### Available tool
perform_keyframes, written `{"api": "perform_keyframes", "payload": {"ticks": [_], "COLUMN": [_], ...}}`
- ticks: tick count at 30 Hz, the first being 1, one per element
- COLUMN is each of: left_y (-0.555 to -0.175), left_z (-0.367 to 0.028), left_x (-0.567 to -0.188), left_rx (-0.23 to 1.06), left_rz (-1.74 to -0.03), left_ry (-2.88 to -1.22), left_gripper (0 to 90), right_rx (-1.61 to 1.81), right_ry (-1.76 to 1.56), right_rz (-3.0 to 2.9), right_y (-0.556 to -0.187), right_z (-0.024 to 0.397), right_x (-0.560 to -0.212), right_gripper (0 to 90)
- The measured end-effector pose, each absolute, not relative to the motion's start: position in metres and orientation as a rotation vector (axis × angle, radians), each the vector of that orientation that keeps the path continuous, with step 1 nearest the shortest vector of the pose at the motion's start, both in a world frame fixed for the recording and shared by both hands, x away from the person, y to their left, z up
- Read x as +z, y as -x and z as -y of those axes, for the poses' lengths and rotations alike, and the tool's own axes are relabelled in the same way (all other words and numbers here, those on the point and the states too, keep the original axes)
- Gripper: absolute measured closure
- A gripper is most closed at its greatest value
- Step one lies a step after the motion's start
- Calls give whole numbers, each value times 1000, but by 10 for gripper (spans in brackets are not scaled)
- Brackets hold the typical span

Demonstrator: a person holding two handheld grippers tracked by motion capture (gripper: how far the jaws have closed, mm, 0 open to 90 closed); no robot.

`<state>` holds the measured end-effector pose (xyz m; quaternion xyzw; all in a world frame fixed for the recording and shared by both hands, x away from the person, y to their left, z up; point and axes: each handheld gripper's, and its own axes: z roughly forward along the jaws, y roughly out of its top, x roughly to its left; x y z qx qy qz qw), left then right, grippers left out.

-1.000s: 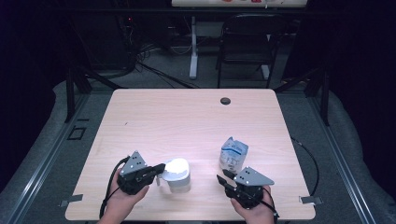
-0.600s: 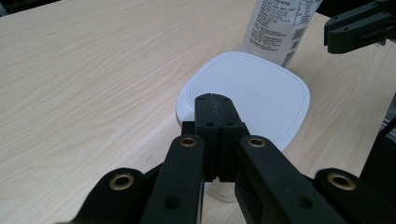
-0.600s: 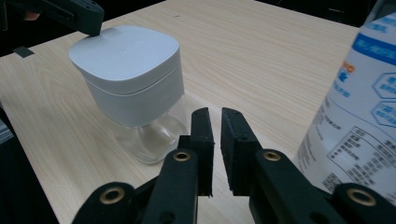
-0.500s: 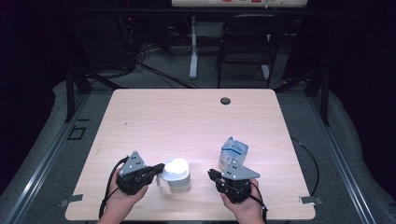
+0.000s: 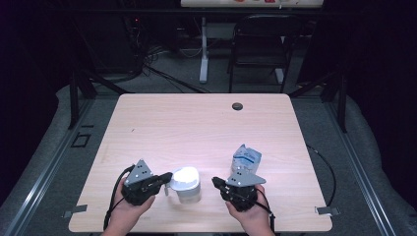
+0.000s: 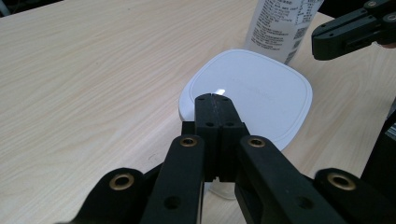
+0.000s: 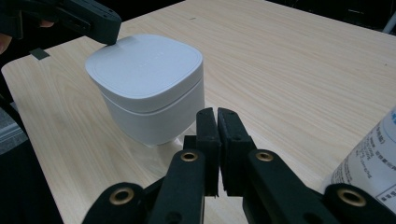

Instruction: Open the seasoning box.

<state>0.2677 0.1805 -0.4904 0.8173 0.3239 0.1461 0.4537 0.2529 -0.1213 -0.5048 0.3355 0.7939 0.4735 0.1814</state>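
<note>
A white square container [image 5: 186, 183] with a rounded lid [image 6: 252, 98] stands near the table's front edge. My left gripper [image 5: 168, 175] is shut with nothing between its jaws. Its tip [image 6: 215, 100] lies at the lid's near rim, and the right gripper view shows that gripper [image 7: 100, 23] against the lid's far corner. Just right of the container [image 7: 149, 84], my right gripper [image 5: 215, 181] points at its side, a little apart from it. This gripper [image 7: 217, 114] is shut on nothing. A white and blue printed pouch [image 5: 246, 158] stands behind it.
The pouch [image 7: 373, 154] is close beside my right gripper. A round cable hole [image 5: 237, 106] sits near the table's far edge. Beyond the table [image 5: 196, 128] stand a black chair [image 5: 260, 44] and cables on the floor.
My right gripper has moved left, away from the pouch and toward the white container. The left gripper and the container have kept still.
</note>
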Motion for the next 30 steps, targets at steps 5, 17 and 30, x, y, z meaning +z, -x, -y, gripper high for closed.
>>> {"api": "perform_keyframes", "payload": {"ticks": [5, 17, 30], "left_y": [-268, -268, -267], "left_z": [-181, -181, -181], "left_x": [-490, -491, -491], "left_rx": [362, 361, 363], "left_rz": [-799, -801, -803], "left_ry": [-2019, -2016, -2013], "left_gripper": [900, 900, 900], "right_rx": [1342, 1339, 1337], "right_ry": [-937, -916, -903], "right_rz": [-2251, -2294, -2320], "right_y": [-254, -256, -258], "right_z": [118, 108, 100], "right_x": [-505, -509, -514], "right_gripper": [886, 885, 887]}}
